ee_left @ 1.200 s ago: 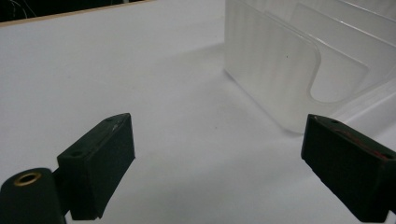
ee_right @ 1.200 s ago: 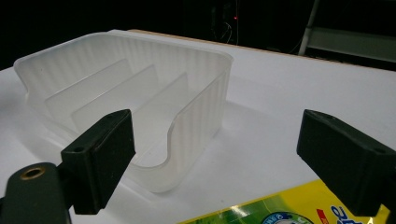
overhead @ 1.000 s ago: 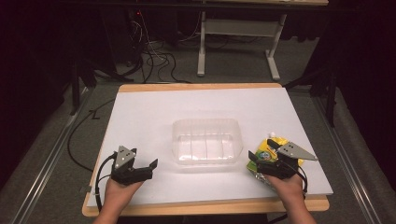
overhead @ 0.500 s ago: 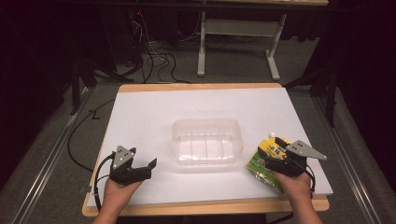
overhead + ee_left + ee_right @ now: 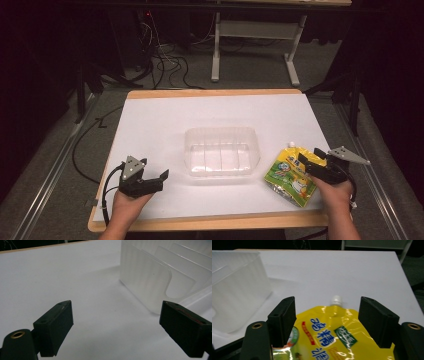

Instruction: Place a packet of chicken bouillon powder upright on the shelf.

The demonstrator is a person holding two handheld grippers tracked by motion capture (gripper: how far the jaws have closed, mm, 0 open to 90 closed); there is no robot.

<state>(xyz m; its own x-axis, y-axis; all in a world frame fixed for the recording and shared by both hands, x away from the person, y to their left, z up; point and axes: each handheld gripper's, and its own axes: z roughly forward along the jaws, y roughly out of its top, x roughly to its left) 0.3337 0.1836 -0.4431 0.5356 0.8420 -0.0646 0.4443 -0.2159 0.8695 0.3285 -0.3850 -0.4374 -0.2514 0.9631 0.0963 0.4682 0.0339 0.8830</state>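
A white-topped table [image 5: 165, 120] fills the high view, with a person's forearms entering from the bottom edge. At the table's centre sits a clear plastic container [image 5: 222, 152], ribbed inside by upright dividers and holding nothing. Judging by this layout, the work looks like putting a pouch into that container, and it appears to be at its very start: the pouch is not yet gripped or lifted, and the carry and the drop are both left to do.

The yellow and green spouted pouch [image 5: 292, 175] lies flat on the table just right of the container, near the front edge. It is glossy and crinkled, with printed characters, a cartoon picture and a small white cap [image 5: 336, 300] pointing away from the person.

The right gripper [image 5: 314, 162] hovers over the pouch's near end. In the right gripper view its jaws stand wide apart, straddling the pouch's upper part and gripping nothing.

The left gripper [image 5: 159, 176] rests near the table's front left, apart from the container. Its jaws also gape wide, with nothing between them.
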